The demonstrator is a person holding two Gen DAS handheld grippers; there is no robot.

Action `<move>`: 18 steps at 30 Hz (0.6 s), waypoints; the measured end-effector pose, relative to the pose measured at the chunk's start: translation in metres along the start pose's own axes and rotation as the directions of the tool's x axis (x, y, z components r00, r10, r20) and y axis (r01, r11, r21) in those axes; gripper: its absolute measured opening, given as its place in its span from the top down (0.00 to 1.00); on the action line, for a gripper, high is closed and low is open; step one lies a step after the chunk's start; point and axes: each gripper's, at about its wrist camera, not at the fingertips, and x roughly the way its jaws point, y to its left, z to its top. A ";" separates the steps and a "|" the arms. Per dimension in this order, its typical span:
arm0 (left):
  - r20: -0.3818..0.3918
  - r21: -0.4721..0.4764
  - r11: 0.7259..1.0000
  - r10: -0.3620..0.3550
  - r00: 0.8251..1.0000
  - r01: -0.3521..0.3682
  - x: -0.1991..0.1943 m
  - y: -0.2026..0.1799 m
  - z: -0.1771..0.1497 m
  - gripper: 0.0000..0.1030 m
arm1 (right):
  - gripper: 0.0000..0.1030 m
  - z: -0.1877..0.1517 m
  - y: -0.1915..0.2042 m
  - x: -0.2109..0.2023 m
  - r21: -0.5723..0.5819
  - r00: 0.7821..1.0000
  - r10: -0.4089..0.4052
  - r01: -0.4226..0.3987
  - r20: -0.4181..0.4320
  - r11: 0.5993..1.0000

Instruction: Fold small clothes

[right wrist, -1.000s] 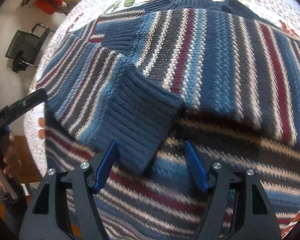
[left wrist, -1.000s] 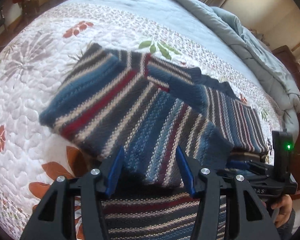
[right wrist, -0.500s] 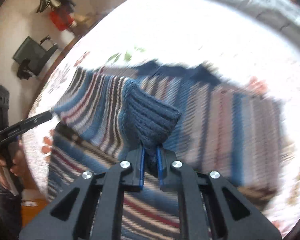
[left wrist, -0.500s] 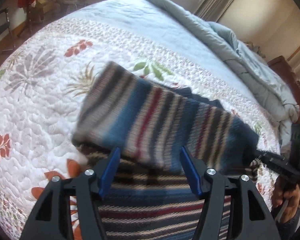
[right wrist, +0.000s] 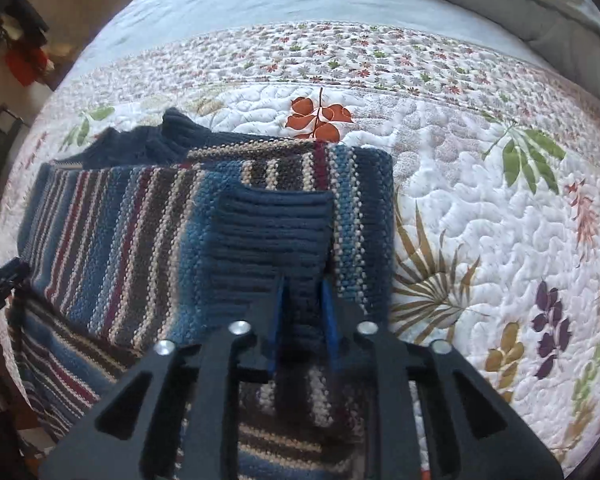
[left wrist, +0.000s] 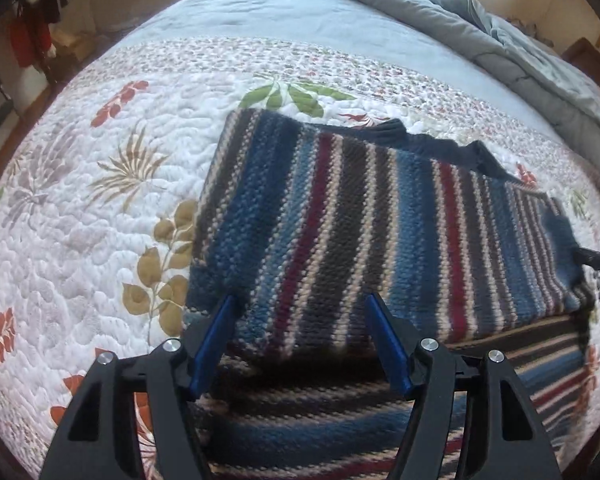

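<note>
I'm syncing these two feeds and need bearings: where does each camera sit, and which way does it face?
Left wrist: on the left gripper, jaws open, facing across the striped sweater and quilt.
Right wrist: on the right gripper, pinching the sweater's ribbed cuff.
Shared: sweater, quilt, grey duvet; each glimpses the other gripper at its edge.

Sweater (left wrist: 380, 232) folded on quilt (left wrist: 80, 220), comforter (left wrist: 500, 40) behind.
</note>
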 end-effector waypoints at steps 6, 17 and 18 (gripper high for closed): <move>0.046 -0.036 0.999 0.035 0.998 -0.034 -0.014 0.025 0.029 0.29 | 0.61 0.005 -0.002 -0.011 0.000 0.999 0.039 -0.039 0.021 0.999; -0.127 -0.192 0.965 -0.205 0.970 0.179 0.052 0.057 0.078 0.27 | 0.63 0.027 -0.009 0.021 0.040 0.996 0.073 -0.071 -0.043 0.997; -0.120 -0.175 0.970 -0.192 0.974 0.170 0.053 0.052 0.078 0.29 | 0.73 0.028 -0.007 0.019 0.031 0.997 0.069 -0.068 -0.028 0.997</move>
